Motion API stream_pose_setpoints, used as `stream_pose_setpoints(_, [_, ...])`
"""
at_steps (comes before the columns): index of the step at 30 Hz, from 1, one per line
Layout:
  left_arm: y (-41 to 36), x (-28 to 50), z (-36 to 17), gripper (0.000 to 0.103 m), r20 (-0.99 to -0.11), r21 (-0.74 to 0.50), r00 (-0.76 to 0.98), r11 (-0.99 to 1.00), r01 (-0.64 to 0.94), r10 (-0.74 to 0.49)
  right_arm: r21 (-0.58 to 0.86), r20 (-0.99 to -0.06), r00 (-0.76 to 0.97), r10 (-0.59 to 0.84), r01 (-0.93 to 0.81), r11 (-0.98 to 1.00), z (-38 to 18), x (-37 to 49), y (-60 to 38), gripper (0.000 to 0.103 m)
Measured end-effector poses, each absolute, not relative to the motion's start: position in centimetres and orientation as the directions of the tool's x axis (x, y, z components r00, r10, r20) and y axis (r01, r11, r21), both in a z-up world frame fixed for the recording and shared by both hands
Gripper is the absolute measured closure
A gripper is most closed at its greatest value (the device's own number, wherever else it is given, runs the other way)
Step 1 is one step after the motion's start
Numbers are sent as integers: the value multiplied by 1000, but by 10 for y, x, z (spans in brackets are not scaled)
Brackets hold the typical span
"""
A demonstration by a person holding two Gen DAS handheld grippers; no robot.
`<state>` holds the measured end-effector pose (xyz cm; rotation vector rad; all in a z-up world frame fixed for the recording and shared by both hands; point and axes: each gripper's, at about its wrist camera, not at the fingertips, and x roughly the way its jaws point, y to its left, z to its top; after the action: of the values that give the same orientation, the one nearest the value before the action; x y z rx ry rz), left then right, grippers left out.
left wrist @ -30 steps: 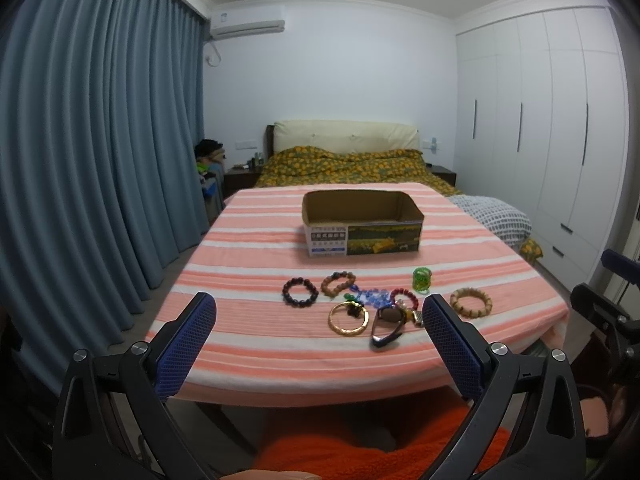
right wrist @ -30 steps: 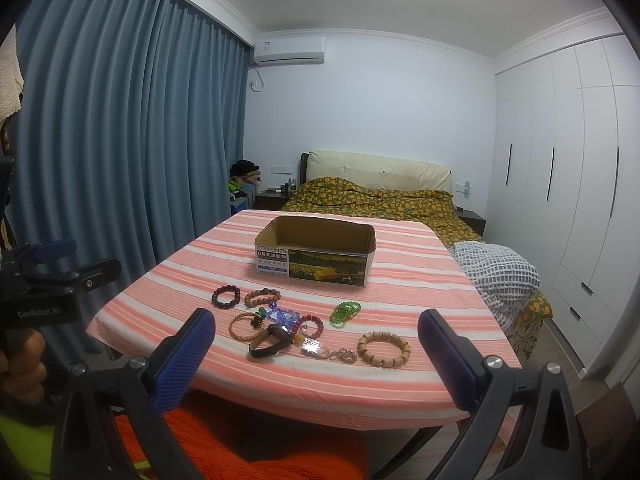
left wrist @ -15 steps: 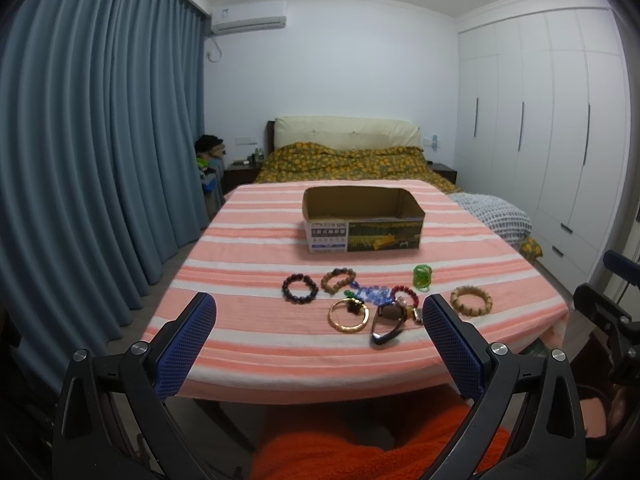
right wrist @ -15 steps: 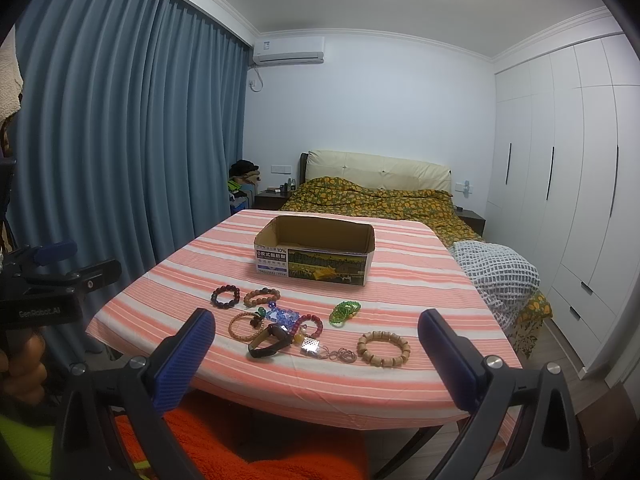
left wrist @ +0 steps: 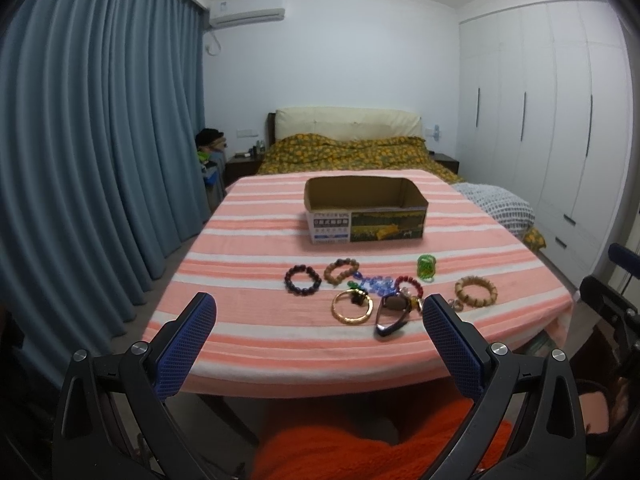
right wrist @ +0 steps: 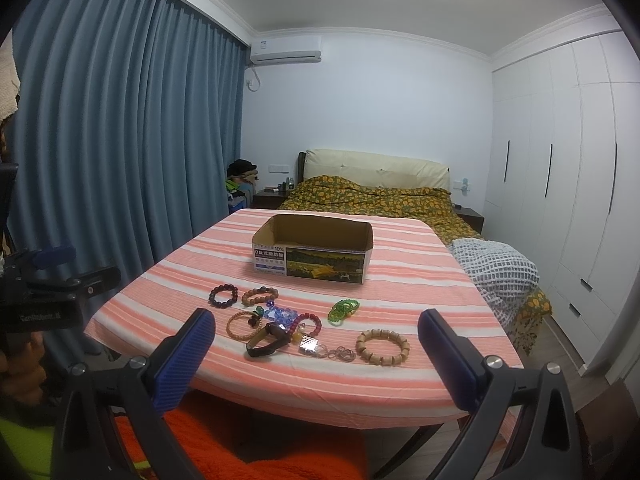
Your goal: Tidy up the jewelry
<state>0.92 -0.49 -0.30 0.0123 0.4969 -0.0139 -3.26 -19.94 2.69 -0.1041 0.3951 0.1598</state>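
Several bracelets lie near the front of a pink-striped table (left wrist: pixel 248 240): a dark bead bracelet (left wrist: pixel 303 279), a brown bead bracelet (left wrist: pixel 341 271), a gold bangle (left wrist: pixel 352 306), a black band (left wrist: pixel 392 314), a green bracelet (left wrist: pixel 426 266) and a pale wooden bead bracelet (left wrist: pixel 475 290) (right wrist: pixel 383 346). An open cardboard box (left wrist: pixel 365 209) (right wrist: pixel 313 249) stands behind them, nothing visible inside. My left gripper (left wrist: pixel 318 322) is open, held short of the table's front edge. My right gripper (right wrist: pixel 316 334) is also open, before the same edge, nothing between its fingers.
Blue curtains (left wrist: pixel 88 160) hang along the left. A bed with a yellow patterned cover (left wrist: pixel 360 152) lies behind the table, and white wardrobes (left wrist: pixel 560 120) line the right wall. An orange garment (left wrist: pixel 360 440) shows below both grippers. A chequered cushion (right wrist: pixel 496 276) sits right of the table.
Both grippers stay open. The left wrist view has shifted slightly, with the table sitting a little higher in frame; the right view is almost unchanged.
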Motion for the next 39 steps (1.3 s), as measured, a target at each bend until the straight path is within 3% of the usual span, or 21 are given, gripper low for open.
stream_pose_setpoints(39, [4, 12, -5, 0, -497, -11, 867, 1000, 12, -16, -67, -398, 907, 141, -181, 981, 29, -28, -198, 0])
